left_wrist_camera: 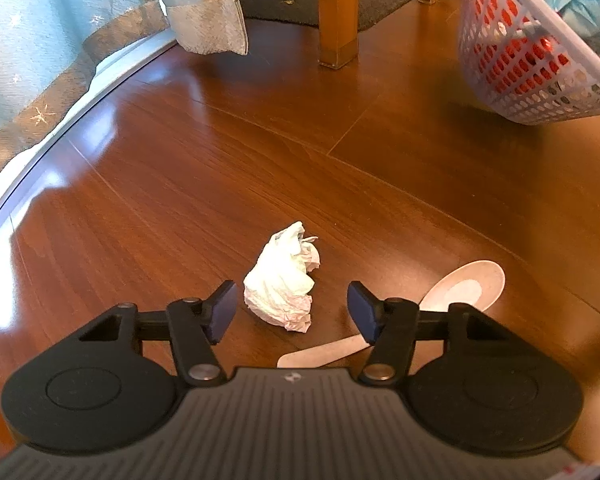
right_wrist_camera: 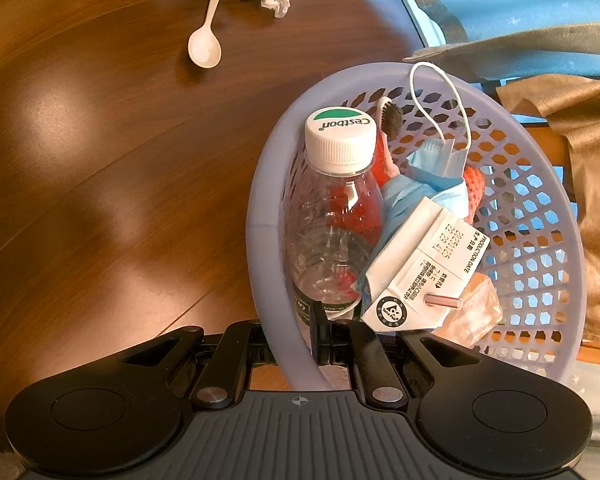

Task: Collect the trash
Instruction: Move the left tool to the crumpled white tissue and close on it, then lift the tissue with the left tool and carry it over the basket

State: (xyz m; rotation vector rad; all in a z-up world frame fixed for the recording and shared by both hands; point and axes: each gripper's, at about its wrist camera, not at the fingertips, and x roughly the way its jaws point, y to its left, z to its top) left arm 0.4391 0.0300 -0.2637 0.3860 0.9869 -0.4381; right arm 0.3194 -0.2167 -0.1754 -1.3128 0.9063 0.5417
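A crumpled tissue point(left_wrist_camera: 284, 280) lies on the wood floor point(left_wrist_camera: 180, 184) between the left gripper point(left_wrist_camera: 292, 306)'s 2 spread fingers, a spoon point(left_wrist_camera: 456, 286) just beside. The right gripper point(right_wrist_camera: 320, 334) stays-free clamps the full basket point(right_wrist_camera: 268, 216)'s rim. A closing finger may snag the spoon, or the tilted basket may spill.

Daylight poured in from the window side, past the curtain point(left_wrist_camera: 28, 40), and threw white glare patches across the glossy wood floor point(left_wrist_camera: 220, 184). Both fisheye views bent straight lines hard and went black at the corners. The basket point(right_wrist_camera: 540, 216) blurred slightly in the left wrist view, while the carton's point(right_wrist_camera: 428, 268) print stayed crisp. Shadows were soft.
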